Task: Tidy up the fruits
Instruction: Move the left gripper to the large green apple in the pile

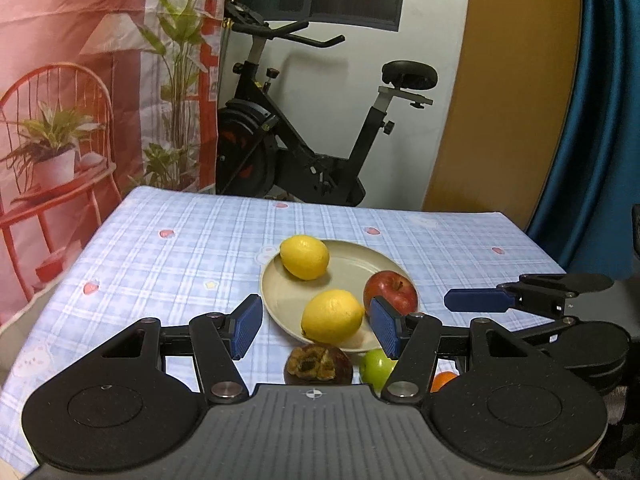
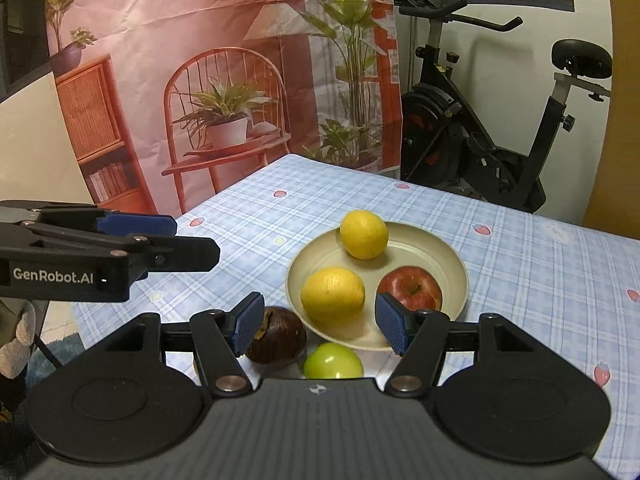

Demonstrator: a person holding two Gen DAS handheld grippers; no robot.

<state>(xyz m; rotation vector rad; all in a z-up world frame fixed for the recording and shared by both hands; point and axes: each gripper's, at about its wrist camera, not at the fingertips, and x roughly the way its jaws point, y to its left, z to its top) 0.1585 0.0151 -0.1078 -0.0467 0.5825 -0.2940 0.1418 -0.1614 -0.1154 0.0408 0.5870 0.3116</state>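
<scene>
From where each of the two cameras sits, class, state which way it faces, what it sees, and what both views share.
Left wrist: behind the open left gripper, facing across the plate toward the exercise bike; the right gripper shows at its right.
Right wrist: behind the open right gripper, facing the plate and curtain; the left gripper shows at its left.
Shared: two lemons, red apple, green apple, mangosteen, checked tablecloth.

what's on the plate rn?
On the plate: two lemons and a red apple. The right gripper finger covers the apple's near-left edge.
</scene>
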